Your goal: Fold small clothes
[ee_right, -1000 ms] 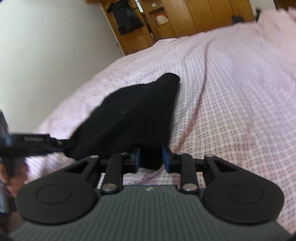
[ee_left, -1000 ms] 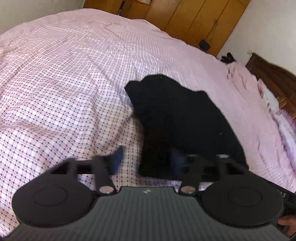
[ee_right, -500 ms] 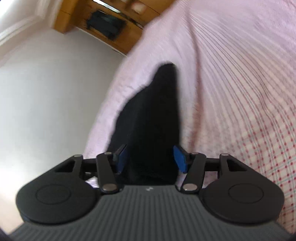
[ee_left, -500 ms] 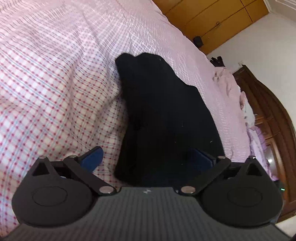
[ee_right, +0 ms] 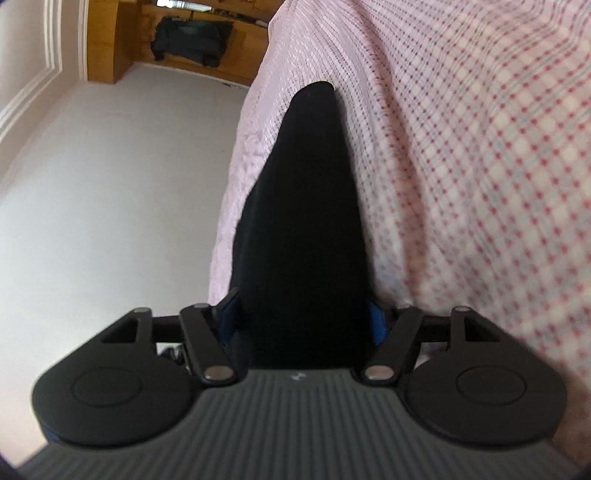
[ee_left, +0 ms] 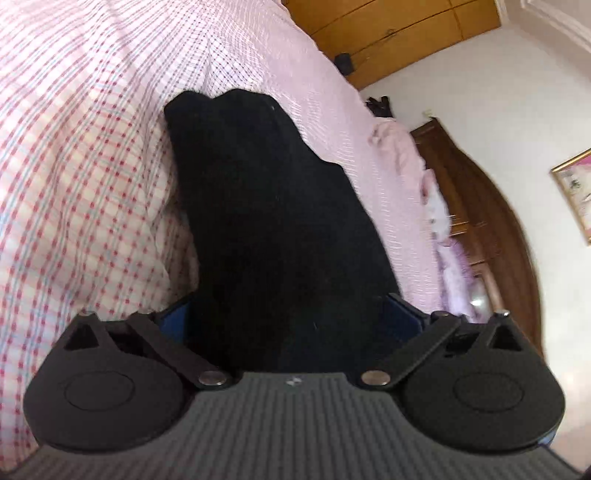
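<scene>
A folded black garment (ee_left: 266,206) lies on the pink checked bedspread (ee_left: 74,166). My left gripper (ee_left: 286,317) sits low at its near end. Its blue pads (ee_left: 173,321) stand wide apart on either side of the cloth, and the jaws are closing slightly. From the other side, my right gripper (ee_right: 303,317) also straddles the black garment (ee_right: 306,206), which tapers away over the bedspread (ee_right: 480,147). Its jaws are opening, and the blue fingertips (ee_right: 376,321) stand beside the cloth without pinching it. The garment's near edge is hidden behind both gripper bodies.
A wooden wardrobe (ee_left: 388,33) stands beyond the bed and a dark wooden headboard (ee_left: 491,221) with pink pillows (ee_left: 436,206) at the right. A framed picture (ee_left: 576,192) hangs on the wall. In the right wrist view, a pale wall (ee_right: 110,184) and hanging dark clothes (ee_right: 188,33) lie past the bed's edge.
Both grippers have sunk towards the bed and rolled. The right jaws, shut on the garment's edge a second ago, have spread. The left jaws have widened around the cloth.
</scene>
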{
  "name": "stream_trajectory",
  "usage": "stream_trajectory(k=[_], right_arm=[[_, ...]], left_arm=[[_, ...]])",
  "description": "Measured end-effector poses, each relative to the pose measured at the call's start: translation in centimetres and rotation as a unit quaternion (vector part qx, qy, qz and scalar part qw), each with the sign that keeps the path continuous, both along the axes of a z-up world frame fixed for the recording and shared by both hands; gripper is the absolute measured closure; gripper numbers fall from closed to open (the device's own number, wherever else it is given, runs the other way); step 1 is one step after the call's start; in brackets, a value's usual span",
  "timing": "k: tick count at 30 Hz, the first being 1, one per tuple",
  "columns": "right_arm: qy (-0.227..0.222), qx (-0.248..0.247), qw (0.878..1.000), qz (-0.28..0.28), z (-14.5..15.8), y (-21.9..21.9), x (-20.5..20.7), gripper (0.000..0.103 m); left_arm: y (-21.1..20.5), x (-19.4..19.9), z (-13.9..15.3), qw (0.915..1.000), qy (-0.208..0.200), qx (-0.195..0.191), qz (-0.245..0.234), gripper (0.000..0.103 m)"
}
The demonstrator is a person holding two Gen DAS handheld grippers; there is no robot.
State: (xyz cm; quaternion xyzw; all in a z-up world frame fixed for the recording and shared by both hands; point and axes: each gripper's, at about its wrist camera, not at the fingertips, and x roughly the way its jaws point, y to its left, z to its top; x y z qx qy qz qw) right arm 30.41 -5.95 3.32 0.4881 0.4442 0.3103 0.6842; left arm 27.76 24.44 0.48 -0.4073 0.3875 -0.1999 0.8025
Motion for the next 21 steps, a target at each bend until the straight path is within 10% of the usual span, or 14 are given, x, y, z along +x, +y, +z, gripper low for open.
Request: stream_trajectory(k=[15,16,18,21], right_arm=[[0.012,0.04,0.999,0.019,-0.2,2.0,-0.4,0.036],[0.011,0.042,0.999,0.019,-0.3,2.3,-0.4,0.035],[0.006,0.027,0.999,0.022,0.1,2.8,-0.3,0.059],[-0.004,0.032,0.999,0.017,0.5,2.8,-0.6,0.07]], left_arm=[[-0.6,1.0,-1.3,0.9973,0.01,-0.066,0.031,0.007],[-1.0,1.1,-1.3,0.9978,0.008,-0.059,0.03,0.012],[-1.4,0.9,-1.4,0.9981,0.028,-0.04,0.037,0.058],[-1.4,0.4,-1.9,0.9946,0.042,-0.076,0.056,0.067]])
